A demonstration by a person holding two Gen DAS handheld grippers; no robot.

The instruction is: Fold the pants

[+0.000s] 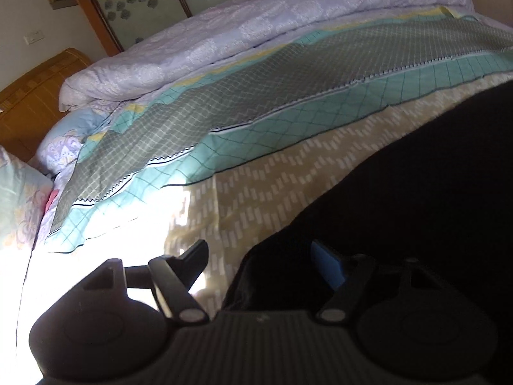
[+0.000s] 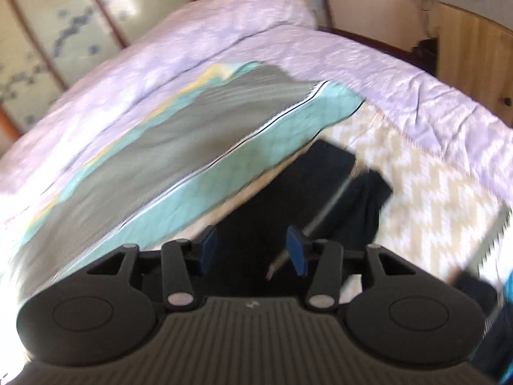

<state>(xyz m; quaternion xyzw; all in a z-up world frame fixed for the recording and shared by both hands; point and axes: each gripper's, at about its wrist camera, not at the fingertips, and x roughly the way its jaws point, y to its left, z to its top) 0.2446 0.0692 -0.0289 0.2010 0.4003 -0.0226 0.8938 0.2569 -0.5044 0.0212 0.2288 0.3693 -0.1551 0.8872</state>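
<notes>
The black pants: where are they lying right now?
The black pants lie on the beige zigzag-patterned sheet, just below the teal-and-grey blanket. In the left wrist view they fill the lower right.

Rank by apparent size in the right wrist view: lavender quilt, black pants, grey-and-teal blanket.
1. lavender quilt, spanning the frame.
2. grey-and-teal blanket.
3. black pants, partly hidden behind the right gripper.
The view is blurred, and the pants lie nearer the camera, so 2 versus 3 is unsure.
</notes>
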